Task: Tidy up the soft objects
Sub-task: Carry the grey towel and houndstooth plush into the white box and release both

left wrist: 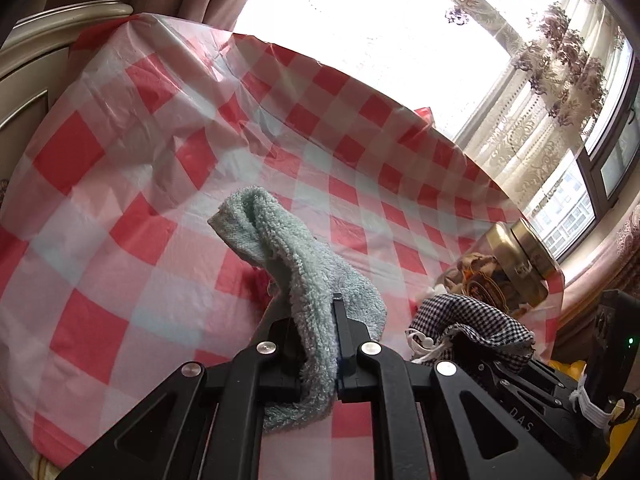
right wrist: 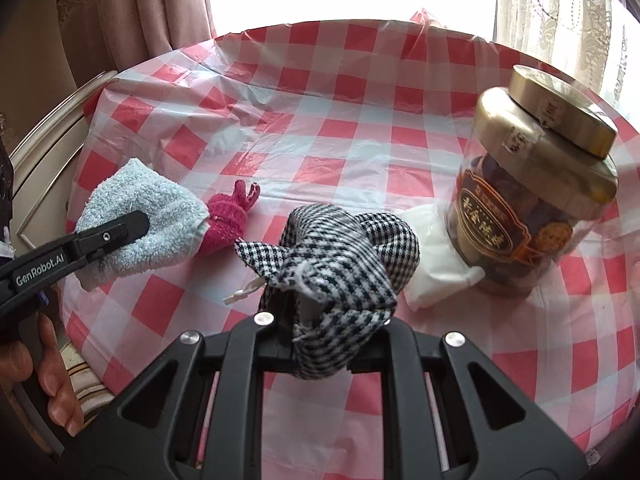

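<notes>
Count of soft items: four. One pale blue terry-cloth towel (left wrist: 304,280), one black-and-white houndstooth woven cloth (right wrist: 340,256), one small magenta knitted glove (right wrist: 230,216), one white soft packet (right wrist: 434,264). Hard items: one clear plastic jar with a gold lid (right wrist: 536,184), brown label, dark contents.

Left gripper (left wrist: 320,316): black two-finger claw, jaws drawn together and clamped on the blue towel. The towel drapes over and between the fingers, its free end standing up above the tips. In the right wrist view the same towel sits at the table's left side with one black finger (right wrist: 120,232) across it; the person's hand (right wrist: 40,364) shows at the lower left edge.

Right gripper (right wrist: 324,316): jaws nearly together, pinched on the houndstooth cloth, which bunches up over the fingertips and hangs down between them. A white cord end with a plastic tip (right wrist: 240,294) sticks out at its left.

The glove lies on the table just beside the towel's right edge. The white packet lies touching the foot of the jar, right of the houndstooth cloth.

Surface: one table under a red-and-white checked plastic sheet (right wrist: 340,128), creased and glossy.

Room: bright window behind, beige drape (right wrist: 132,12) at left, lace curtain with floral print (left wrist: 560,52) at right; cream moulded furniture edge (left wrist: 60,16) at far left.
</notes>
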`<action>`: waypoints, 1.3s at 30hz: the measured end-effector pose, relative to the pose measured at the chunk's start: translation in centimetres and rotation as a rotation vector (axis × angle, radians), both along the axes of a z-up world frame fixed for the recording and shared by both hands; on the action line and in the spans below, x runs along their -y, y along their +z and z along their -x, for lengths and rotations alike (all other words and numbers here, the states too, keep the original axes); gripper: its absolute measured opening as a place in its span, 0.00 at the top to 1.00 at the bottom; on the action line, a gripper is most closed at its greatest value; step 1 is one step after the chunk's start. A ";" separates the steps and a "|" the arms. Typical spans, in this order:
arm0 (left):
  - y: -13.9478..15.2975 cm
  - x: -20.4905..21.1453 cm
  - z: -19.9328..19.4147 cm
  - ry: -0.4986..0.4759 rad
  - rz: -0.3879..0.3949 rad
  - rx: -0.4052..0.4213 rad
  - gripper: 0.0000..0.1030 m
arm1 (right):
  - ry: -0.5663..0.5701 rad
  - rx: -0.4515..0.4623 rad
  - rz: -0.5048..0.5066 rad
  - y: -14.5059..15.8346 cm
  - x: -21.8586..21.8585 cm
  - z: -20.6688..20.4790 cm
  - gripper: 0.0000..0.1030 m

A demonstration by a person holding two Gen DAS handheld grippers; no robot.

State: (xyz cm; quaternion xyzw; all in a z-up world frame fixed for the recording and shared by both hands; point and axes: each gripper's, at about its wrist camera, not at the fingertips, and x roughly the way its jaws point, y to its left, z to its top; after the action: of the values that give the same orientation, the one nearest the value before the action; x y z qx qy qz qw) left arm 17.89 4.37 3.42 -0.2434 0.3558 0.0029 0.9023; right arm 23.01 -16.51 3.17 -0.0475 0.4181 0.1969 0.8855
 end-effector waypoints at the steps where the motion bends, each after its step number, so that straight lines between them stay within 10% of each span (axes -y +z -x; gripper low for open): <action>1: 0.0 0.5 0.5 -0.010 0.003 -0.001 0.89 | -0.006 -0.002 -0.001 0.1 0.4 0.4 0.82; 39: 3.3 16.7 9.5 -0.333 0.018 0.015 0.89 | -0.255 -0.026 0.028 2.9 19.4 13.4 0.82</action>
State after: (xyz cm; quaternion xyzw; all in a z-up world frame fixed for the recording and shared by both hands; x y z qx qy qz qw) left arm 8.44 -12.30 6.69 -0.1891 0.3843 -0.1517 0.8908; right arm 9.65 -35.87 6.04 -0.0037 0.4351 0.0773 0.8971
